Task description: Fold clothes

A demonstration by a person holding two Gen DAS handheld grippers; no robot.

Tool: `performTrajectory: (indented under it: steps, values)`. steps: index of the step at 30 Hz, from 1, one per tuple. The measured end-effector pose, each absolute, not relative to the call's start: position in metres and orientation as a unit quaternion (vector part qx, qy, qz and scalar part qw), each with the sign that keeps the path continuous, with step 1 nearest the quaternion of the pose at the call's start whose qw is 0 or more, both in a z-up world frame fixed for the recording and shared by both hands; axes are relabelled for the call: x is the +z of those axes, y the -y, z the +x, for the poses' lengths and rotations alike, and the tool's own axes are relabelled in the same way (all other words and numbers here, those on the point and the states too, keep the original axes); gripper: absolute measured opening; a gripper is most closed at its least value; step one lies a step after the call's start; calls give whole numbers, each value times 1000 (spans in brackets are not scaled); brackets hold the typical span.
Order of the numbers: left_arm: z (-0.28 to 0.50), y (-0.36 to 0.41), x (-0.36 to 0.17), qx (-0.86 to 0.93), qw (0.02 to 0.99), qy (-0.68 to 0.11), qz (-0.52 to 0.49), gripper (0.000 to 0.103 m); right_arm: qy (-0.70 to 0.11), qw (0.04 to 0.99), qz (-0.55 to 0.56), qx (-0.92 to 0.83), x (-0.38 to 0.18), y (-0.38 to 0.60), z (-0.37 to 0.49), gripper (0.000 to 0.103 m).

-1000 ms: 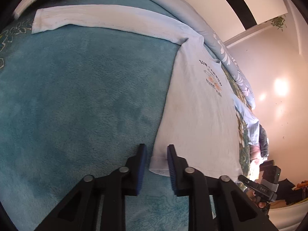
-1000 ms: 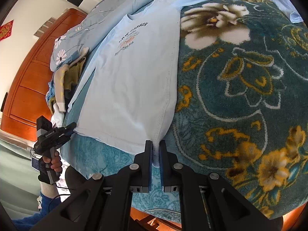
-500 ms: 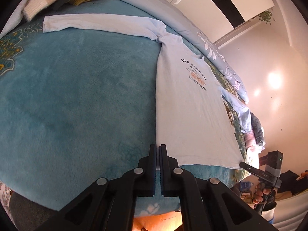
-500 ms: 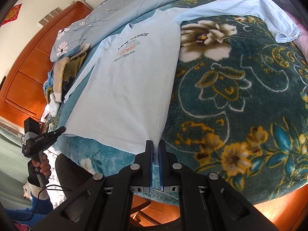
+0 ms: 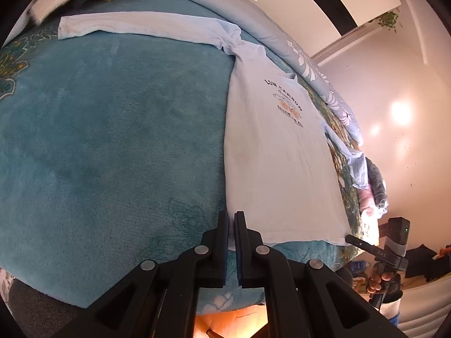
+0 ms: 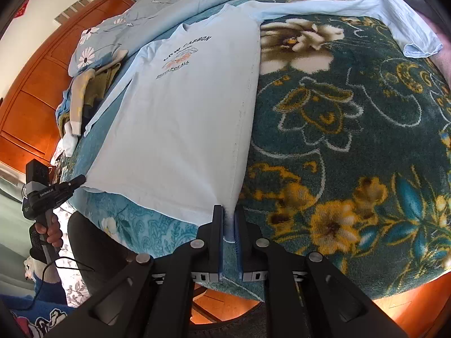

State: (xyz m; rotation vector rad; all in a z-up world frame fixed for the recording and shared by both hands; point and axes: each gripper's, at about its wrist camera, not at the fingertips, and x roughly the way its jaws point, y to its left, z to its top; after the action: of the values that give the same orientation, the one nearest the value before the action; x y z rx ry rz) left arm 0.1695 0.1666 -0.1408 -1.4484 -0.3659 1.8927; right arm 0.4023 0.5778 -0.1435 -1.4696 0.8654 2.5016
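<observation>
A pale blue long-sleeved shirt [image 5: 273,152] with dark chest print lies face up on the bed, both sleeves spread out sideways. My left gripper [image 5: 231,219] is shut on the shirt's bottom left hem corner. My right gripper [image 6: 230,214] is shut on the bottom right hem corner of the same shirt [image 6: 186,112]. Each gripper shows in the other's view, at the opposite hem corner: the right one [image 5: 358,243], the left one [image 6: 76,181].
The bed carries a teal plush blanket [image 5: 112,140] with a floral pattern [image 6: 352,140]. A daisy-print duvet [image 6: 118,25] lies along the head end. A pile of clothes [image 6: 84,93] sits by the left sleeve. An orange wooden wardrobe [image 6: 33,98] stands behind.
My left gripper has closed on the left hem corner. Both grippers have drawn back toward the foot of the bed, holding the hem.
</observation>
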Motion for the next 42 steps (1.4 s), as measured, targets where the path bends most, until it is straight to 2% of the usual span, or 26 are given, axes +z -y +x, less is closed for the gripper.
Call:
performTrajectory:
  steps: [3, 4, 5, 9, 14, 19, 27, 28, 29, 31, 36, 42]
  values:
    - [157, -161, -125, 756, 338, 141, -542, 30, -276, 62, -474, 834, -130, -588, 406, 17]
    - [152, -159, -119, 768, 329, 141, -531, 37, -273, 63, -470, 837, -126, -591, 407, 26]
    - [146, -160, -112, 778, 324, 136, -520, 41, -269, 75, -462, 842, -121, -599, 408, 35]
    - [128, -180, -97, 800, 325, 124, -488, 45, -265, 208, -409, 848, -109, -670, 414, 37]
    - [108, -219, -103, 789, 345, 147, -488, 48, -353, 357, -338, 796, -136, -762, 432, 37]
    - [96, -254, -118, 769, 362, 139, -508, 48, -405, 382, -289, 779, -159, -793, 419, 37]
    - [82, -271, -136, 758, 368, 132, -523, 48, -424, 421, -223, 770, -164, -808, 414, 37]
    - [80, -270, -139, 757, 367, 135, -524, 48, -422, 426, -224, 768, -163, -808, 414, 31]
    - [77, -269, -140, 756, 368, 137, -524, 48, -418, 434, -228, 765, -161, -808, 413, 20]
    - [71, -267, -142, 755, 370, 141, -522, 48, -411, 447, -233, 759, -156, -808, 412, 4]
    - [55, -267, -140, 757, 383, 129, -513, 48, -378, 435, -232, 784, -107, -799, 404, 2]
    - [20, -273, -125, 775, 389, 83, -491, 48, -299, 380, -321, 814, 22, -806, 356, 2]
